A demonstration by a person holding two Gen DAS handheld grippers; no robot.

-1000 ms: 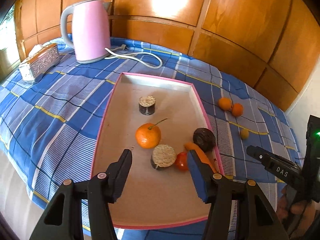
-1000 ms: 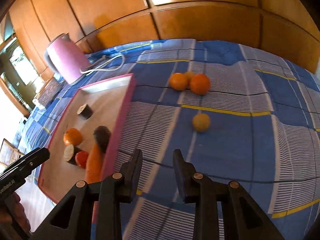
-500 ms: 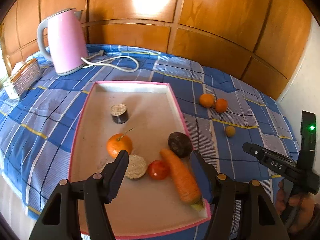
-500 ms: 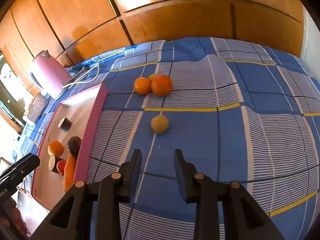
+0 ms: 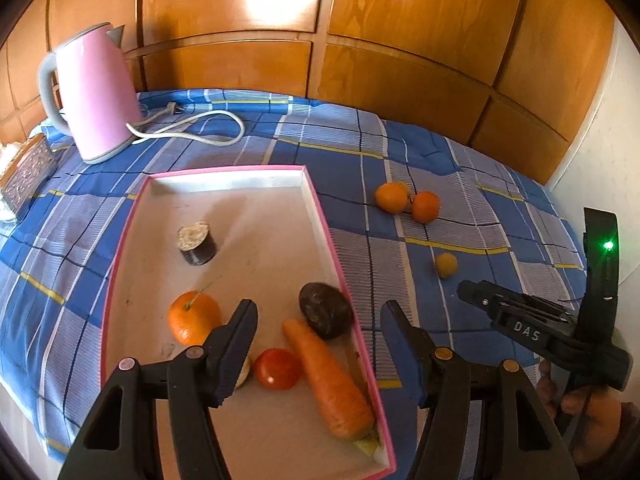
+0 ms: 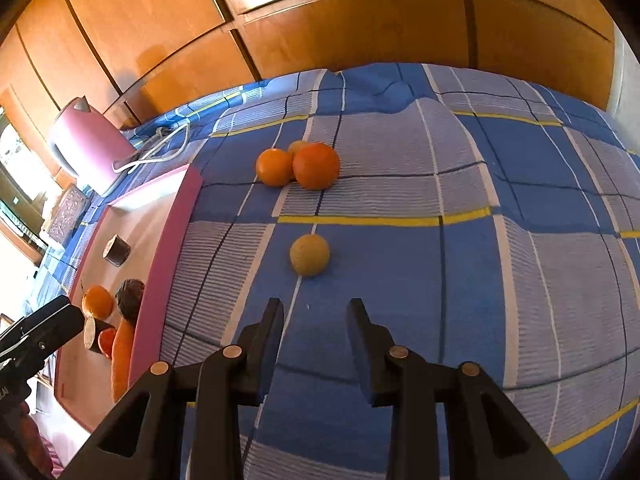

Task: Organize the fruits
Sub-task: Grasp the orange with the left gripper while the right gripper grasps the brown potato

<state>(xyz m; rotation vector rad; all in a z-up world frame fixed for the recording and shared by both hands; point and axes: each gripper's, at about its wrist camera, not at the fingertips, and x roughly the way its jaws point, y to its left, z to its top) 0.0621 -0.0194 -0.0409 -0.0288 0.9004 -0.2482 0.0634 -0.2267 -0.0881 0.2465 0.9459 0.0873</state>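
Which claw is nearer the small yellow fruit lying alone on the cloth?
Right. The right claw hangs just short of the yellow fruit; the left claw is over the tray.

We count one pink-rimmed tray (image 5: 320,216). In it lie one stemmed orange (image 5: 194,316), one tomato (image 5: 277,369), one carrot (image 5: 328,380), one dark round fruit (image 5: 325,314) and two dark cylindrical pieces with pale tops, one far (image 5: 196,242), one near (image 6: 94,336). On the checked cloth (image 6: 460,260) we count three clustered orange fruits: front left (image 6: 274,167), front right (image 6: 316,165), one half hidden behind (image 6: 297,146). One yellowish ball-shaped fruit (image 6: 310,255) lies apart. One pink kettle (image 5: 94,92), one white cord (image 5: 192,130) and one patterned box (image 5: 26,168) complete the set.
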